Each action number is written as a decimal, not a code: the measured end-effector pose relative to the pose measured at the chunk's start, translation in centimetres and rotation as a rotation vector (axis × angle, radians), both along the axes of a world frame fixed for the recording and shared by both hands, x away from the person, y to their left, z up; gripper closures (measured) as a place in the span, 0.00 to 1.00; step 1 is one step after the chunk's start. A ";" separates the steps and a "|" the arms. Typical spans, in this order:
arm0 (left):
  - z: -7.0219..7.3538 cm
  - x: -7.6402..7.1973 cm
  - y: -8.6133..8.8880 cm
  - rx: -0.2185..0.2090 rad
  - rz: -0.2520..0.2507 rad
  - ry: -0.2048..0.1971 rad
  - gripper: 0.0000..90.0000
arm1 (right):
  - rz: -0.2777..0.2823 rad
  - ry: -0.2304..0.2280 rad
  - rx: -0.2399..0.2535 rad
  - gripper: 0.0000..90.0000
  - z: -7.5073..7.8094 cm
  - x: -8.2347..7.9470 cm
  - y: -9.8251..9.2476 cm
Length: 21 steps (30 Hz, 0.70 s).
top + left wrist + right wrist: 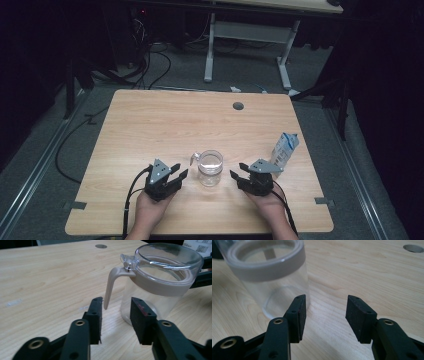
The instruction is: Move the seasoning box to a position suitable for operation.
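Pitcher (pixel 210 169), a clear plastic one with a beige collar and a thin beige handle (pixel 110 285), stands upright on the bench (pixel 150 125) between the two claws, apart from both. It looks empty, so I judge it light, stiff and rather slick on its smooth wall; a squeeze on the bare body could slip or tip it. The handle, or the beige band under the rim, seems the surer place to take hold.

Left claw (pixel 176 173) is about half open and holds nothing; the handle's lower end hangs just ahead of its jaws, nearer the left-hand pad. Right claw (pixel 237 170) stands wider, also empty, with the pitcher's base just beyond its left-hand jaw and bare bench between the pads.

From above, a blue-and-white carton (pixel 285 150) stands beyond the right claw. The left gripper view shows the handle's hinge and clear lid tab, which the high view leaves too small to read.
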<state>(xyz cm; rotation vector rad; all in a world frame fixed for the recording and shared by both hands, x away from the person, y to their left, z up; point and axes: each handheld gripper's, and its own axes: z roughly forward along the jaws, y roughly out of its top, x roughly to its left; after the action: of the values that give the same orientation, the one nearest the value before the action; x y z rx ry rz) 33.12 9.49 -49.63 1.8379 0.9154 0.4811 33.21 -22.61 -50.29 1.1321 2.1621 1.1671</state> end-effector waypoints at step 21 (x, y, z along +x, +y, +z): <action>2.5 2.7 -1.5 -0.085 0.026 -0.014 0.96 | 0.056 -0.012 0.019 0.98 0.7 -0.5 0.5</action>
<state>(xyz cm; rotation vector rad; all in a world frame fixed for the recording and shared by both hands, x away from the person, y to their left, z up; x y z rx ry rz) 35.86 7.95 -47.09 1.7454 0.9370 0.4637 32.68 -22.08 -49.57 1.0763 2.1903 1.2184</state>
